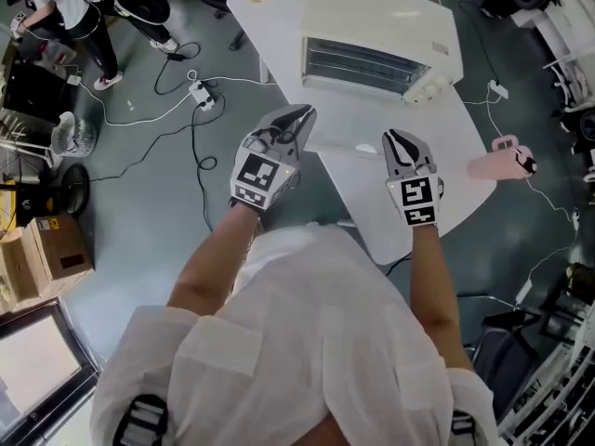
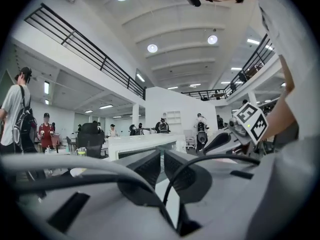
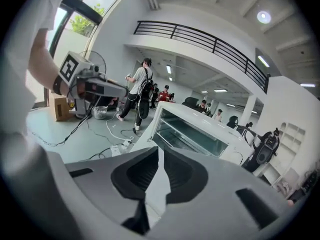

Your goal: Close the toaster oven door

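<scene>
Toaster oven (image 1: 372, 40) sat upper centre of the head view on the white surface (image 1: 446, 189), front facing us, rack visible inside. Its door (image 1: 358, 124) seemed folded down flat toward us, tho hard to tell apart from the white top. We judged this the approach step: nothing touched yet. Left hand-held gripper (image 1: 299, 114) hovered lower left of the oven, off the surface's edge. Right hand-held gripper (image 1: 396, 137) was near the door's front edge. Both had jaws a slit apart w/ nothing between. Next, we reckoned, one needed to get under that front edge & swing the door up till shut.
</scene>
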`<state>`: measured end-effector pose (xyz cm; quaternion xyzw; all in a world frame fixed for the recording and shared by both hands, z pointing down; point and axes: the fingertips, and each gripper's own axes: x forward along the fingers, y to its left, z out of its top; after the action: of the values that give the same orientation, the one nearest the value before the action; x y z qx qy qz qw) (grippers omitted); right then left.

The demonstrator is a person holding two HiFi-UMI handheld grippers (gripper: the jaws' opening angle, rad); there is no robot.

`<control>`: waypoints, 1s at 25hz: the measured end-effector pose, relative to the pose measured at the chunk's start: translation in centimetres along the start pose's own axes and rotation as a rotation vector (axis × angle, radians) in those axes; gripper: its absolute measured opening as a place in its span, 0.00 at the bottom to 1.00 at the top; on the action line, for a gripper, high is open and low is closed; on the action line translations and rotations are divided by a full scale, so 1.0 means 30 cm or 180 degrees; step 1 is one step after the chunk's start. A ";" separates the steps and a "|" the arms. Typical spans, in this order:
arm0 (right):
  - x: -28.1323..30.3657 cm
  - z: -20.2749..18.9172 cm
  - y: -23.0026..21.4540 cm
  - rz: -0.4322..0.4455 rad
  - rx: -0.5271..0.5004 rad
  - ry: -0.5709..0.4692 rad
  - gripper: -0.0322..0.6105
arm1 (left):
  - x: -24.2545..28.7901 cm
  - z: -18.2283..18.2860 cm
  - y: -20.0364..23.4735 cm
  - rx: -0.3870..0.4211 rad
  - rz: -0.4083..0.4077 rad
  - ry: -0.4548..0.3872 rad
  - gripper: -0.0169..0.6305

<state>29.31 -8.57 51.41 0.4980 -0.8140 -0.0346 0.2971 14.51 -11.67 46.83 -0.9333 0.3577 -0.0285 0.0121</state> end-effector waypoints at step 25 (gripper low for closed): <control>0.253 -0.383 0.273 0.0555 -0.1915 0.1033 0.20 | 0.023 -0.100 0.060 -0.0158 0.0202 0.0065 0.06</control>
<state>26.31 -8.01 67.13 0.3158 -0.7489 -0.1677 0.5579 13.65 -13.49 49.78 -0.9212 0.3879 -0.0288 -0.0138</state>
